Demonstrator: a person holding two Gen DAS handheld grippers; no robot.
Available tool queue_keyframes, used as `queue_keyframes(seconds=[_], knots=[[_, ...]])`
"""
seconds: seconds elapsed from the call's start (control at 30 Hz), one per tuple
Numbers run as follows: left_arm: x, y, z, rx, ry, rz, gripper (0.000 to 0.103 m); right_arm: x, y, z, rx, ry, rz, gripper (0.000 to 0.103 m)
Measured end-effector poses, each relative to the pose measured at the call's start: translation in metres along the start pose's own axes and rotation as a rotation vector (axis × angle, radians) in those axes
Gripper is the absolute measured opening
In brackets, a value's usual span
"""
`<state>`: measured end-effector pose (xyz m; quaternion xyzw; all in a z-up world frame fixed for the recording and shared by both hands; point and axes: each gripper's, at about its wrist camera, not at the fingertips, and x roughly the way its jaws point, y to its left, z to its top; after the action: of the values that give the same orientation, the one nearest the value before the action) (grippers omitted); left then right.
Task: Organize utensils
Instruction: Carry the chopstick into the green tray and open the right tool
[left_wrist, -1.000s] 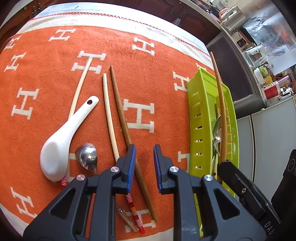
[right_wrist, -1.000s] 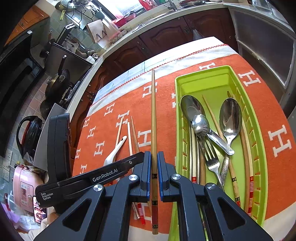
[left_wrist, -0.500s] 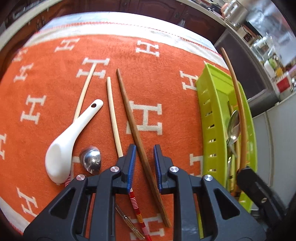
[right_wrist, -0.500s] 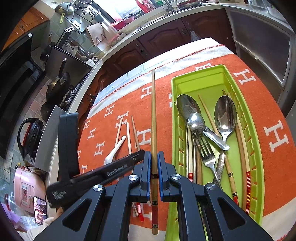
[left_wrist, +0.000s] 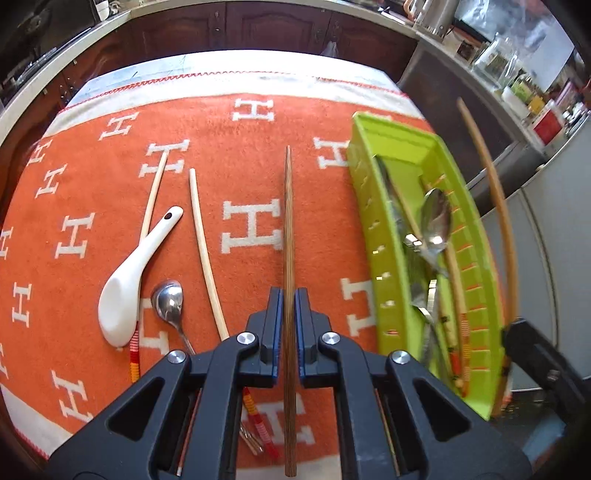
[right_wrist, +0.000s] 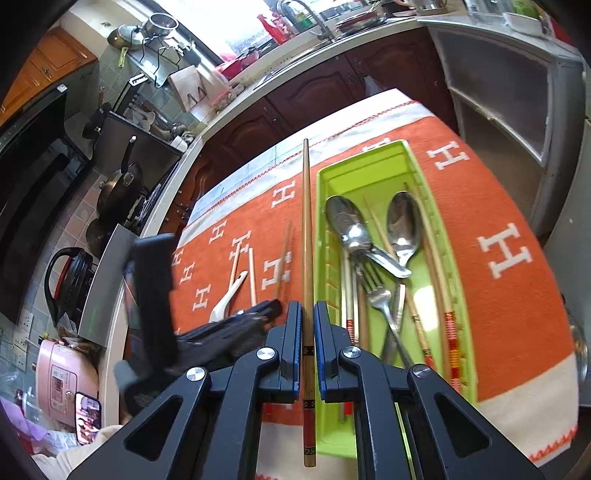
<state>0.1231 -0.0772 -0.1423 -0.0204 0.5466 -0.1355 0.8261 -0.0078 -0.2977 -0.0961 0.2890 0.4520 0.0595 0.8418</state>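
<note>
Jaws of the left gripper (left_wrist: 289, 295) are clamped on a dark brown chopstick (left_wrist: 288, 229), which runs straight out between the blue pads, its thin tip reaching forward over the orange cloth (left_wrist: 251, 122) and its thick end passing back under the gripper body. Jaws of the right gripper (right_wrist: 306, 314) are likewise closed on a lighter chopstick (right_wrist: 306, 221) with a red and black banded end; it lies along the gap between the pads, tip pointing away, just left of the green tray (right_wrist: 369, 162).

On the worktop, the tray holds metal spoons (right_wrist: 402, 221), a fork (right_wrist: 378, 291) and several chopsticks with red bands. Left of the dark chopstick, a pale chopstick (left_wrist: 203, 243) lies on the cloth, then a small metal spoon (left_wrist: 168, 299) and a white ceramic spoon (left_wrist: 125, 291) resting across another pale chopstick (left_wrist: 153, 192). In the left wrist view the lighter chopstick arcs beyond the tray's far side.
</note>
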Motion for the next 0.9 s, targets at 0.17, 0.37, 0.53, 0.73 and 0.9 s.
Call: queue_keyframes(seconds=[0.17, 0.37, 0.53, 0.73, 0.9], knots=[[-0.037, -0.015, 0.004, -0.03, 0.001, -0.138, 0.004, -0.016, -0.024, -0.006, 0.035, -0.013, -0.052, 0.006], [-0.053, -0.061, 0.008, 0.016, 0.016, -0.221, 0.004, -0.01, -0.045, -0.001, 0.01, 0.026, -0.13, 0.006], [-0.036, -0.09, 0.01, 0.029, 0.038, -0.224, 0.004, 0.005, -0.046, 0.015, -0.038, 0.055, -0.168, 0.006], [-0.021, -0.1, 0.015, 0.038, 0.05, -0.21, 0.004, 0.017, -0.045, 0.037, -0.074, 0.068, -0.204, 0.007], [-0.015, -0.098, 0.018, 0.051, 0.043, -0.202, 0.004, 0.022, -0.045, 0.043, -0.064, 0.073, -0.203, 0.016]])
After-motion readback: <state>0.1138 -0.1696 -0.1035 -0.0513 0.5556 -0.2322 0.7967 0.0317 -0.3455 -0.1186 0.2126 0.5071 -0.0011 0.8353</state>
